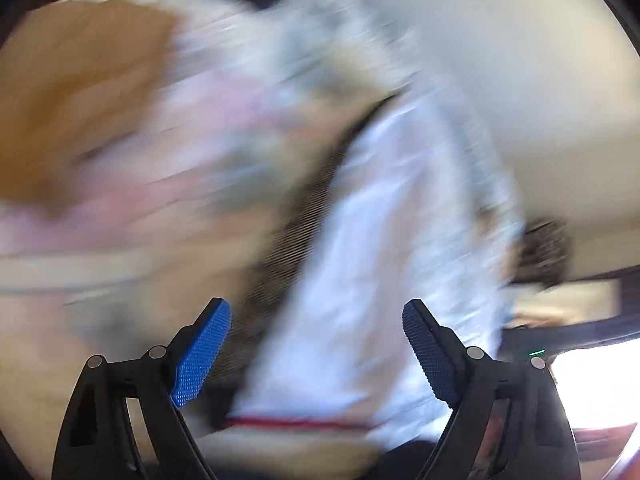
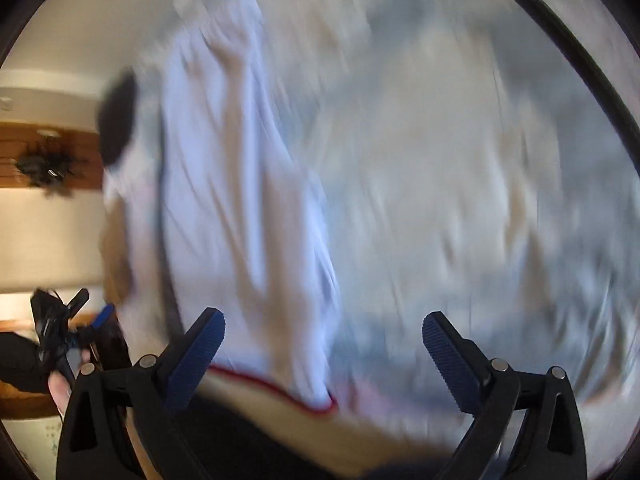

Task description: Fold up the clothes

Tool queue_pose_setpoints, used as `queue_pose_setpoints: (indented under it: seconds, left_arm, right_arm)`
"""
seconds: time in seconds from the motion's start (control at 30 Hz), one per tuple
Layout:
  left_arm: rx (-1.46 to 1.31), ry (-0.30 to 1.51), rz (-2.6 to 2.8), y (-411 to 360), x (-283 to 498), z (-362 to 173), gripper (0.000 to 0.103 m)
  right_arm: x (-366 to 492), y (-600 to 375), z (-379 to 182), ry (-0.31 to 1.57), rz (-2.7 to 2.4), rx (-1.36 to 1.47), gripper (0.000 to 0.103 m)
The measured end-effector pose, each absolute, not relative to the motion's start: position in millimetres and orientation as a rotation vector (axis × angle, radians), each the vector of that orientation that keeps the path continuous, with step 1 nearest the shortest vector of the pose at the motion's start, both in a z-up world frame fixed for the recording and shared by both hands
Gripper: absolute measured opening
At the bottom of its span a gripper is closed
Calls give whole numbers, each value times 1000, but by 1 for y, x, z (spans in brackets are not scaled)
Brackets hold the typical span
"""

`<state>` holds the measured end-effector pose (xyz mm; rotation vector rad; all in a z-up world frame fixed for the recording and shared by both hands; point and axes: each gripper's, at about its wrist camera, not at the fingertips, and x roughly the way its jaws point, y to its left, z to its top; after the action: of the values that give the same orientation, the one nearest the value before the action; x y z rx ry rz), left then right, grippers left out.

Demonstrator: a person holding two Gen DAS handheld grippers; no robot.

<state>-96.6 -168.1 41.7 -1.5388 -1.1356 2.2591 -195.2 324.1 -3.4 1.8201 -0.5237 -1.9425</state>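
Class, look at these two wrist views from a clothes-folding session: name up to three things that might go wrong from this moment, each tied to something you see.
1. Both the left gripper and the right gripper stand open with nothing between the pads, so the white garment lies loose and its fold may slump.
2. Both views are badly blurred; a regrasp now could miss the edge.
3. The garment lies on patterned bedding, which a pinch might catch too.

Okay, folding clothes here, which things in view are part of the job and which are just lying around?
Part of the job:
- white garment, lying stretched out, blurred
- left gripper, jaws apart, nothing between them
- right gripper, jaws apart, nothing between them

Just lying about:
- patterned cover under the garment
- dark wall ornament
- tan patch, too blurred to identify
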Motion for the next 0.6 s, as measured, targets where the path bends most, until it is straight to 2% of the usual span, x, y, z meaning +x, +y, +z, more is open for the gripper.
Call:
queue_pose_setpoints:
  seconds: [0.13,0.2,0.27,0.43,0.6]
  left_arm:
    - [-1211,-1372,2263,-116,-141,41,87]
    - [-1107,-1463,2327,-99,-159,21,87]
    - [-1092,-1426,2315,-96,-176,0,87]
    - [-1263,-1187,2382,-101,-218,-58,87]
    - [-1283,-1096,2525,-134,-243,-70,87]
  right_arm:
    - [-253,304,32,-579,-2001,1615,103]
    - [-279,275,44,-541,-2046,1517,103]
    - [-295,243,47,-422,-2084,1452,103]
    - [-373,187,27,-139,-2093,1333,103]
    - [-429,123,-22,268,-2073,1292,103]
